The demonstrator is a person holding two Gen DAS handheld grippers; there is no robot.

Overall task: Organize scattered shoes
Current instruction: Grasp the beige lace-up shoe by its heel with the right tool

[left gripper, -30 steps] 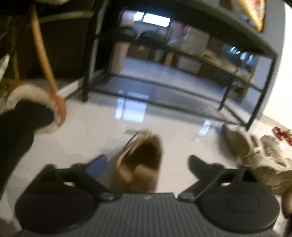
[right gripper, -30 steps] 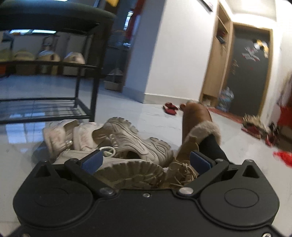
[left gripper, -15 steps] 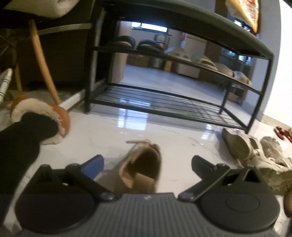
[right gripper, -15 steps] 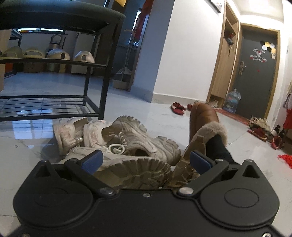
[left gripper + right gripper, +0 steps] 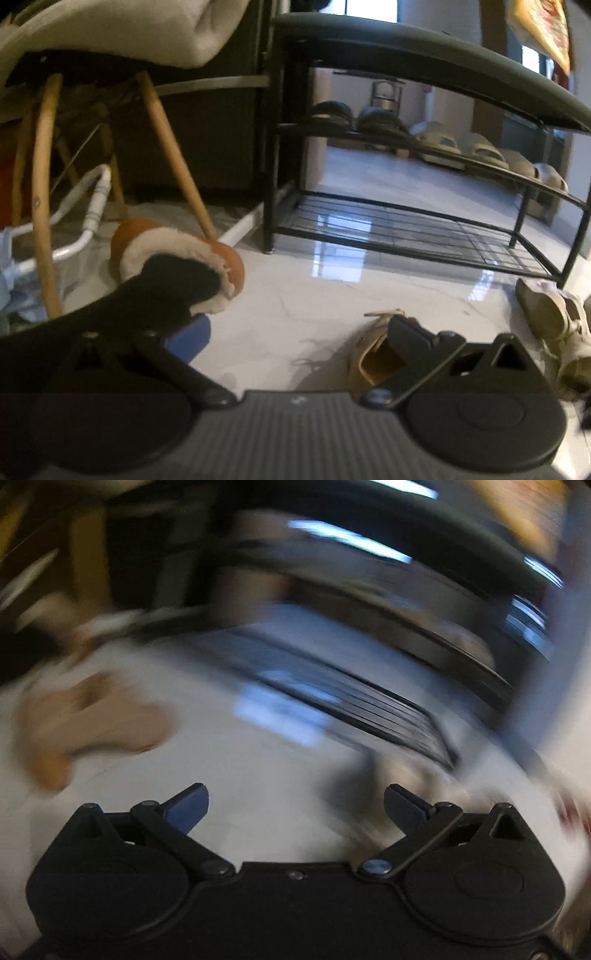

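Note:
In the left wrist view my left gripper (image 5: pixel 295 330) is open and empty over the white floor. A tan lace-up shoe (image 5: pixel 373 354) lies on the floor just behind its right finger. Beige chunky sneakers (image 5: pixel 554 317) lie at the right edge. The black shoe rack (image 5: pixel 424 236) stands behind, with slippers (image 5: pixel 480 147) on its middle shelf. The right wrist view is heavily blurred: my right gripper (image 5: pixel 295 805) is open and empty, a tan shoe-like blur (image 5: pixel 85 723) sits at the left, and the rack (image 5: pixel 369 694) lies ahead.
A person's leg in a black sock and brown fur-lined slipper (image 5: pixel 177 258) stands at the left, next to my left finger. A wooden-legged chair (image 5: pixel 166 155) with a grey cushion and a white metal frame (image 5: pixel 88 229) stand at the left.
The left gripper has shifted left, so the tan shoe now sits behind its right finger instead of between the fingers. The right gripper has swung fast away from the sneaker pile toward the rack.

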